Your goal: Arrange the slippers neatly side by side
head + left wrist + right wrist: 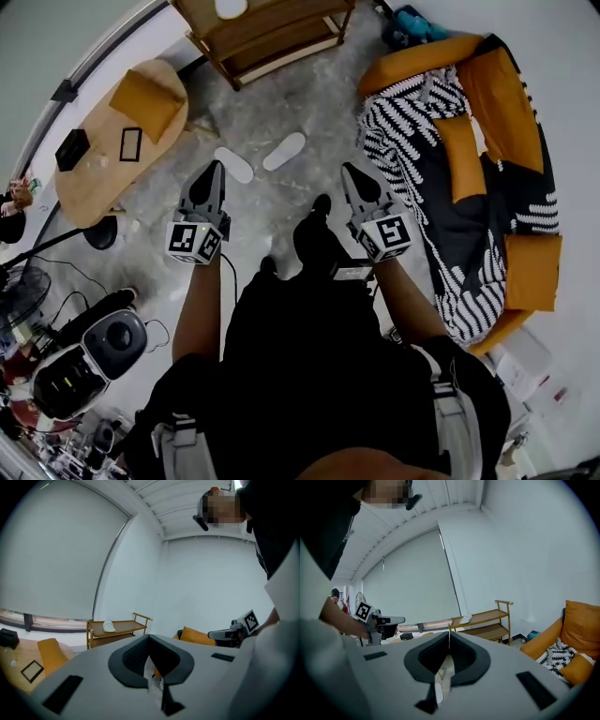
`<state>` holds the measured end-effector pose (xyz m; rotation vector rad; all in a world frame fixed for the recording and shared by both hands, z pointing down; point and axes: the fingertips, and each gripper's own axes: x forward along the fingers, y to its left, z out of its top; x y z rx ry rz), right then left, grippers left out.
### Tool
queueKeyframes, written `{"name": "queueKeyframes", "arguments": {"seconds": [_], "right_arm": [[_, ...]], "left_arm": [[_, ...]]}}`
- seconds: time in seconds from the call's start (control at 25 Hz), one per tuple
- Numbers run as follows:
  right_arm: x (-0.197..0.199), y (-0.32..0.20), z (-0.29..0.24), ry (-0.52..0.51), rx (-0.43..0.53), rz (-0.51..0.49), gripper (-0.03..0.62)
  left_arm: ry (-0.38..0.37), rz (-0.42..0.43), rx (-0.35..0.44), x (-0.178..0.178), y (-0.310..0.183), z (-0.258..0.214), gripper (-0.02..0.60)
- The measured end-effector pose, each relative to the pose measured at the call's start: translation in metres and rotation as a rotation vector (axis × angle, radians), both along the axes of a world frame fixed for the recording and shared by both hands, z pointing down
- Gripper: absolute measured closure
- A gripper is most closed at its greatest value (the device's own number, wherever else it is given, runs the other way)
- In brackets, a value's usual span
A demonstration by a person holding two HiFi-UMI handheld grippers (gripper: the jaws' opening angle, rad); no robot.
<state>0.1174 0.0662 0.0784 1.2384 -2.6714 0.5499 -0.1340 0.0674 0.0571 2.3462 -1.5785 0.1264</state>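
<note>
White slippers lie on the grey floor [309, 103] ahead of the person, between the wooden table [89, 178] on the left and the sofa [487, 122] on the right. The left slipper [232, 165] and the right slipper [284, 151] splay apart in a V, so the arranging looks not yet begun. The left gripper [216, 173] and the right gripper [350, 173] both reach forward, slightly downward, jaws closed on nothing, apparently touching neither slipper.
</note>
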Motion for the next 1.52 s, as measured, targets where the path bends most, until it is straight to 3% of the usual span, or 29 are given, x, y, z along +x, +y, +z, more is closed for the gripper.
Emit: {"name": "queueKeyframes", "arguments": {"seconds": [0.24,0.56,0.84,1.04,1.16,1.52], "right_arm": [[0.014,-0.046,0.045,-0.008,-0.068,-0.021,0.563],[-0.007,-0.082,0.121,-0.02,-0.157,-0.021,0.563],[-0.042,-0.108,0.193,-0.001,-0.167,0.034,0.563],[-0.076,-0.114,0.256,0.042,-0.167,0.1,0.563],[-0.088,-0.103,0.302,0.058,-0.215,0.131,0.563],[-0.119,-0.074,0.429,0.152,-0.322,0.085,0.56]], "left_arm": [[-0.07,0.054,-0.068,0.033,-0.036,0.032,0.569],[-0.098,0.091,-0.142,0.035,-0.067,0.093,0.569],[-0.049,0.162,-0.157,0.018,-0.087,0.173,0.569],[-0.048,0.178,-0.172,-0.019,-0.094,0.248,0.569],[-0.038,0.191,-0.206,-0.03,-0.086,0.288,0.568],[-0.035,0.203,-0.263,-0.045,-0.063,0.388,0.569]]}}
